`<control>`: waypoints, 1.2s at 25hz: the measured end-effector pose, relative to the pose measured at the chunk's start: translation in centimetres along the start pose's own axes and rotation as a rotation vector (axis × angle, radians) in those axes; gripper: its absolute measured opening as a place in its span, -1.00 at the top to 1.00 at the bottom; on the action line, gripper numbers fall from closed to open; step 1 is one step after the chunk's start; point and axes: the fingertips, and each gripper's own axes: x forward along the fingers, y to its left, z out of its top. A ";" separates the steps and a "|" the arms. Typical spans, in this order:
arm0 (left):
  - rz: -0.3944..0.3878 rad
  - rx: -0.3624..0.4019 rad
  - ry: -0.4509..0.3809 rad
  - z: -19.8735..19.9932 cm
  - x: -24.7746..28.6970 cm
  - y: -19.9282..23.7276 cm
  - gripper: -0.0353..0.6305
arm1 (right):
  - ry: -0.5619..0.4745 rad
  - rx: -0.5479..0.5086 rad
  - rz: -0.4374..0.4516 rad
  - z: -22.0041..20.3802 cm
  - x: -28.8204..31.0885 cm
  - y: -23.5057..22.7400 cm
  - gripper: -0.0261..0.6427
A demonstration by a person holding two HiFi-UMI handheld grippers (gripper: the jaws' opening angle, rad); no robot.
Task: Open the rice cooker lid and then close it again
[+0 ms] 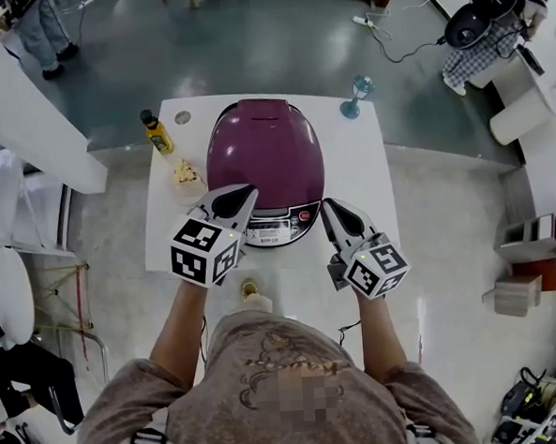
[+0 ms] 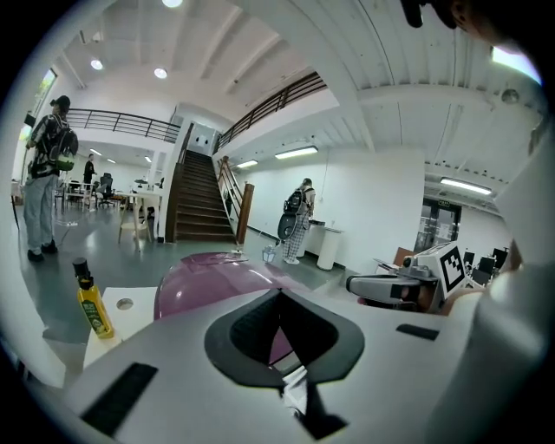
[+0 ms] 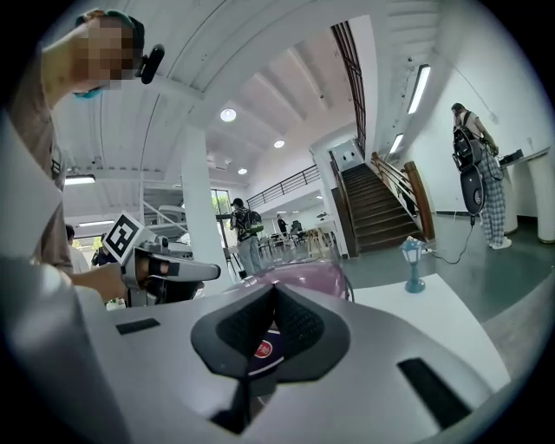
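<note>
left to right on the white table (image 1: pixel 364 164): yellow bottle (image 1: pixel 157 133), upright near the far left corner, label too small to read; purple rice cooker (image 1: pixel 264 151) at table centre, lid down and flush with the body, control panel (image 1: pixel 274 228) facing the person, print on it not legible; blue stemmed ornament (image 1: pixel 357 94) near the far right corner. left gripper (image 1: pixel 243 195) at the cooker's front left, tips met, nothing pinched, only purple shell seen through the gap behind the tips; contact with the cooker not evident. right gripper (image 1: pixel 332 213) just beside the panel's right end, likewise closed tip to tip and empty, with a round red mark on the cooker visible through its gap, characters unreadable. black-and-white square markers on both gripper cubes, no other writing decipherable. progress, as a judgement: lid closed and neither tong on it, so either opening not yet begun or the whole open-and-close cycle finished; not decidable from this moment alone
</note>
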 end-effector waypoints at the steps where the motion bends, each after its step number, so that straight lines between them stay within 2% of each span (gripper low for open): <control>1: 0.007 -0.002 -0.015 0.0 -0.3 -0.5 0.83 | -0.004 -0.005 0.004 0.0 -0.5 0.2 0.91; 7: 0.045 -0.014 -0.099 -0.5 -2.9 -4.0 0.83 | -0.032 -0.038 0.010 0.3 -4.6 1.2 0.91; 17: 0.085 -0.005 -0.142 -2.8 -7.2 -9.5 0.83 | -0.064 -0.057 0.008 -0.5 -10.9 2.6 0.91; 30: 0.145 0.013 -0.254 -6.3 -11.2 -13.3 0.83 | -0.097 -0.057 -0.010 -3.6 -15.9 4.5 0.91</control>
